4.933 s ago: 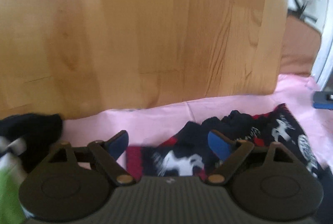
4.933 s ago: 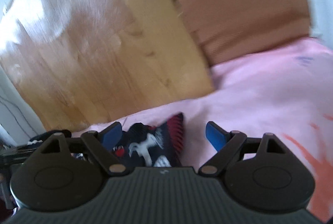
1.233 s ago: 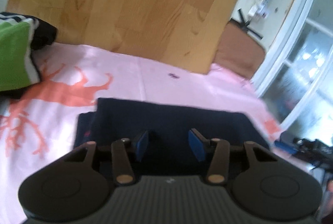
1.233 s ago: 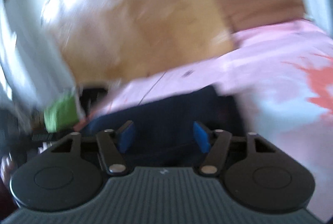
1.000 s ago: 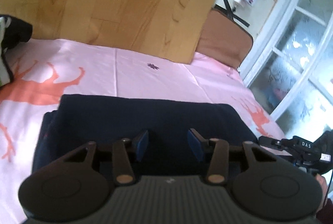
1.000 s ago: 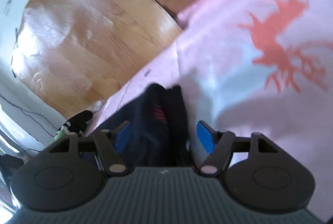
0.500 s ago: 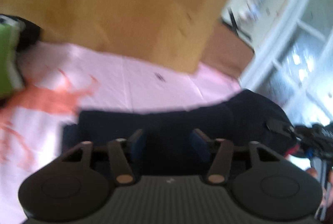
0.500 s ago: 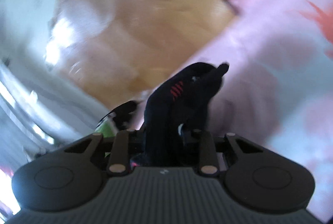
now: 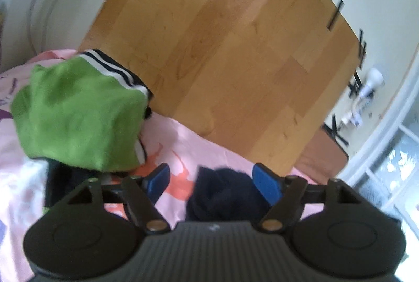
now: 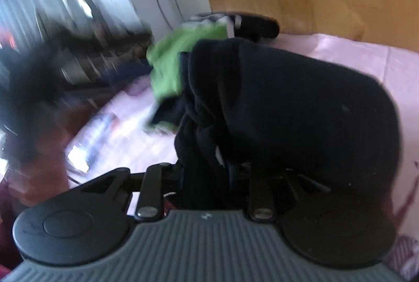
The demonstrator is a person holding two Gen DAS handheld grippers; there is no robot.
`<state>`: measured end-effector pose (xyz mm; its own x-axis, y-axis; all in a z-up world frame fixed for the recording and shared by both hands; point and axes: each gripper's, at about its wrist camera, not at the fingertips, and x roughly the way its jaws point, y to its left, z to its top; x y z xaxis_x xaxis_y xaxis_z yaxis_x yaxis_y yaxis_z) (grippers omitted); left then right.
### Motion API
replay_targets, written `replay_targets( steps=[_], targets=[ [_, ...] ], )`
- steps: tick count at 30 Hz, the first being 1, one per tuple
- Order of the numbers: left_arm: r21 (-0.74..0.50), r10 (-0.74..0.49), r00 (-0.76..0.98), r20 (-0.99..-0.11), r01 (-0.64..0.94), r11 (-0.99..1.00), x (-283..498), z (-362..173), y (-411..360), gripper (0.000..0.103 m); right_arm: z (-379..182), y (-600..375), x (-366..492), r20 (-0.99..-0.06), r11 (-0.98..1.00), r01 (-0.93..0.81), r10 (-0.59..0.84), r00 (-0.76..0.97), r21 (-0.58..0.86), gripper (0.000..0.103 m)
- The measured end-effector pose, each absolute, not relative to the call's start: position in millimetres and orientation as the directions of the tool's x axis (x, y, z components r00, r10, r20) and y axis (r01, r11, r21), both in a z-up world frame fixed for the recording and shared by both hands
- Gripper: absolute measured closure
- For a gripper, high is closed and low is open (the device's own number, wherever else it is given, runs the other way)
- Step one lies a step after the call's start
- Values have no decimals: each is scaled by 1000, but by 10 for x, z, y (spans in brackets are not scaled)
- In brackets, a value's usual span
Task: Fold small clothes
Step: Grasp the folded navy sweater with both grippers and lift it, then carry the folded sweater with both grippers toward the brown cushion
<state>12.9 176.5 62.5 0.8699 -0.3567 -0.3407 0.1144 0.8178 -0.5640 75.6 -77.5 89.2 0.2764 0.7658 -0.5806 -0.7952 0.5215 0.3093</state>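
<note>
The folded dark navy garment (image 10: 288, 109) hangs bunched from my right gripper (image 10: 207, 172), which is shut on it; the cloth hides the fingertips. In the left wrist view the same navy garment (image 9: 225, 190) shows low between the blue pads of my left gripper (image 9: 212, 181), which is open and holds nothing. A stack of folded clothes with a green piece (image 9: 76, 114) on top lies on the pink bedsheet (image 9: 183, 140) at the left; it also shows in the right wrist view (image 10: 180, 54), behind the navy garment.
A wooden headboard (image 9: 230, 51) stands behind the bed. A brown cushion (image 9: 324, 153) and a window (image 9: 392, 151) are at the right. Dark blurred objects (image 10: 86, 54) lie beyond the bed's left side.
My right gripper closed on the navy garment, lifted it and carried it left toward the green stack. My left gripper let go, opened wide and swung left.
</note>
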Motion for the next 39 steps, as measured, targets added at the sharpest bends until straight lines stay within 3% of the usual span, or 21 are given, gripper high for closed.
replay_targets(
  steps=[4, 8, 14, 18, 21, 25, 27, 29, 30, 31, 35, 39],
  targets=[
    [-532, -413, 819, -398, 161, 831, 396, 455, 1447, 35, 925, -839, 784, -570, 527, -784, 772, 282, 326, 72],
    [-541, -422, 775, -470, 124, 831, 698, 262, 1320, 35, 1066, -1075, 602, -533, 488, -815, 800, 274, 313, 48],
    [-548, -436, 771, -465, 137, 825, 730, 215, 1309, 33, 1432, -1606, 776, -382, 580, -740, 804, 455, 340, 48],
    [-515, -432, 711, -555, 115, 850, 844, 42, 1180, 43, 1225, -1585, 1243, -458, 663, -656, 739, 495, 360, 50],
    [-514, -424, 701, -573, 96, 852, 898, -132, 1137, 34, 974, -1474, 1319, -492, 744, -615, 651, 578, 261, 49],
    [-533, -450, 702, -552, 118, 838, 841, -38, 1277, 30, 1092, -1473, 1304, -476, 718, -634, 681, 556, 287, 47],
    [-514, -439, 724, -532, 135, 847, 709, 61, 1361, 22, 1123, -1646, 1287, -432, 688, -628, 721, 541, 362, 45],
    [-495, -423, 749, -510, 147, 856, 589, 130, 1436, 8, 1129, -1861, 1199, -380, 675, -599, 737, 559, 430, 23],
    [-494, -421, 754, -504, 147, 857, 532, 140, 1470, 1, 1096, -2004, 1150, -353, 674, -573, 736, 578, 466, 17],
    [-496, -425, 749, -508, 148, 855, 514, 146, 1472, 0, 1047, -2124, 1108, -338, 669, -544, 734, 589, 506, 13],
    [-526, -456, 692, -559, 129, 840, 543, 12, 1452, 0, 695, -2373, 1069, -352, 582, -460, 796, 492, 671, 11],
    [-612, -513, 656, -553, 98, 785, 593, -125, 1472, 0, 490, -2343, 1017, -376, 559, -414, 813, 445, 718, 11]
  ],
)
